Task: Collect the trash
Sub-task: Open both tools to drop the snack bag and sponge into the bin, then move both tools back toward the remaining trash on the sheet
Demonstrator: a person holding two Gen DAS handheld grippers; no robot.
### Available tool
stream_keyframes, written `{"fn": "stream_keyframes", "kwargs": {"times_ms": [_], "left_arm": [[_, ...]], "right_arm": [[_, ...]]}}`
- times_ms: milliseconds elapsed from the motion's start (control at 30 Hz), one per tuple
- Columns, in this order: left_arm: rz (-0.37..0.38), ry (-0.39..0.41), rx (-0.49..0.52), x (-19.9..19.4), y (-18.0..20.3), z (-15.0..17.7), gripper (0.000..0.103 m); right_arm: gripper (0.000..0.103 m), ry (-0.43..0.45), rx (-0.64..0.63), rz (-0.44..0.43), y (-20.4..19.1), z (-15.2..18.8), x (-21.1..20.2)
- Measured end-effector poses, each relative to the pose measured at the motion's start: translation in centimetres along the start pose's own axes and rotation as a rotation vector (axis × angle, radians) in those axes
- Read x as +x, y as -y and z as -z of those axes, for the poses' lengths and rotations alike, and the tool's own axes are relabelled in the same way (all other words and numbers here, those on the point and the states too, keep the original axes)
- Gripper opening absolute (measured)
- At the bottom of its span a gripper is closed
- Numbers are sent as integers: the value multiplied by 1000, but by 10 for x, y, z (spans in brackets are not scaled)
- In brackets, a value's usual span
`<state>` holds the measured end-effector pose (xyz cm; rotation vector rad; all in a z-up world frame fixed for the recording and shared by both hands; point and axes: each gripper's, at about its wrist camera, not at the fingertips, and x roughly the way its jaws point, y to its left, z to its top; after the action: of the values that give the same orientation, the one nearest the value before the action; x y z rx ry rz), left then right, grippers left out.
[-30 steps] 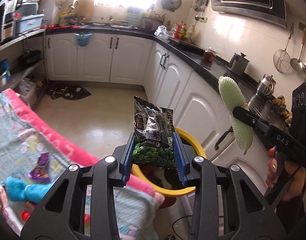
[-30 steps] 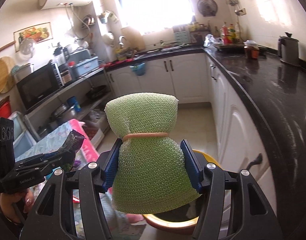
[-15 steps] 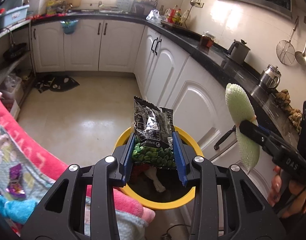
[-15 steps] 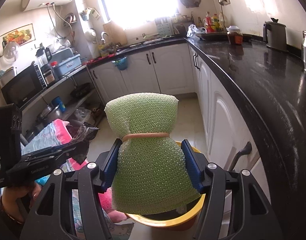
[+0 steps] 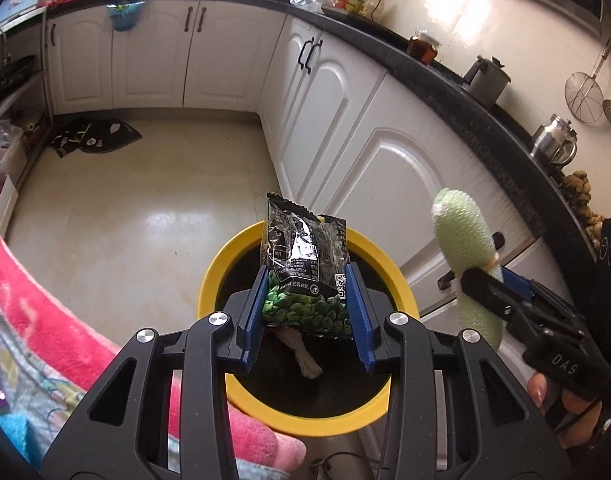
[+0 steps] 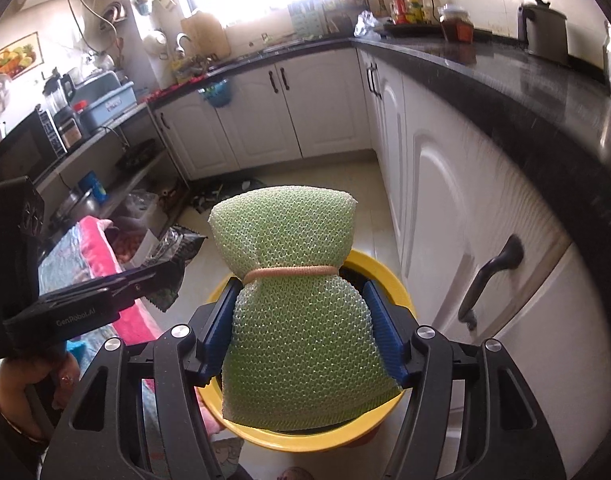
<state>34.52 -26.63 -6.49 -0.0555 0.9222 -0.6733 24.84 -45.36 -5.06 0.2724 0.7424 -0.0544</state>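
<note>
My left gripper (image 5: 307,312) is shut on a black snack packet of green peas (image 5: 305,276) and holds it upright over the yellow-rimmed trash bin (image 5: 213,272). Some trash lies inside the bin. My right gripper (image 6: 301,332) is shut on a green foam-net bundle (image 6: 293,292) tied with a rubber band, also above the yellow bin (image 6: 389,272). The bundle shows in the left wrist view (image 5: 465,248) to the right of the bin, and the packet shows in the right wrist view (image 6: 173,252) at the left.
White cabinets (image 5: 385,160) under a black countertop (image 5: 445,84) run close on the right of the bin. A table with a pink-edged cloth (image 5: 45,320) is on the left. A dark mat (image 5: 93,136) lies on the cream floor.
Both grippers have moved forward and tilted down toward the bin, which now sits directly beneath the packet and the bundle. Both grips are unchanged.
</note>
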Motion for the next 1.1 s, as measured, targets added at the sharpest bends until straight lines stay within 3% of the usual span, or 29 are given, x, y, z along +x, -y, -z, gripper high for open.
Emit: {"fn": "stream_keyframes", "kwargs": {"times_ms": [367,600,700,767,933,1100], "left_arm": [[-9,-42,-26,27,-16,5,35],[-26,-43,-48,26,-25,9,48],[-38,-17,-59,11,-28,11,61],[-51,3,-55,-1,-27,13,64],[-94,57,-47,-34,-27,19,90],[-115,105,-73,-65,-32,30,92]], "right_arm": [[65,-74,35,8,14,9,42],[66,-83,61,10,20,13,45],[69,-72,62,14,20,14,39],[73,-61,64,14,18,15,35],[76,-26,49,9,8,15,19],[81,14,16,9,-5,14,-1]]}}
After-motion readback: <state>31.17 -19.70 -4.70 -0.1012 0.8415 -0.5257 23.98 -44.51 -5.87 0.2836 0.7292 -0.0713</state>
